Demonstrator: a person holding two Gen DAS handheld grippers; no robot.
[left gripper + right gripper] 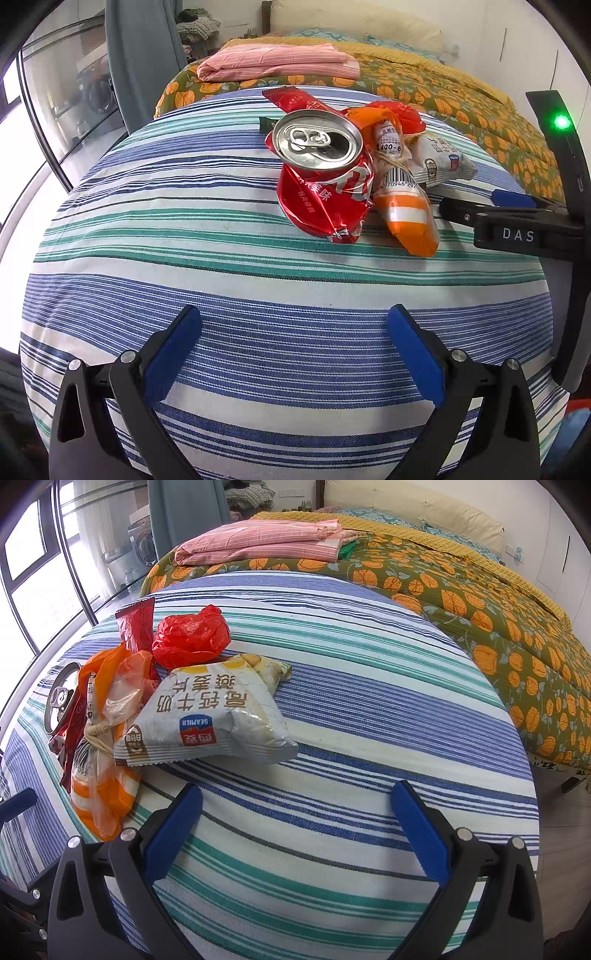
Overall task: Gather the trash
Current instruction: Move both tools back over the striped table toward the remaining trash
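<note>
Red crushed can point(325, 170) among wrappers on striped cloth point(184, 229), left claw point(295, 354) and right claw point(295, 834) both spread, empty.

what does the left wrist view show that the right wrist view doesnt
Only the left wrist view shows the other gripper's black body with its green light, and the crushed red can nearly whole. Only the right wrist view shows the white oat packet in full and the crumpled red plastic bag clearly. Both share the striped cloth, the orange wrapper, the folded pink fabric and open blue fingers.
</note>
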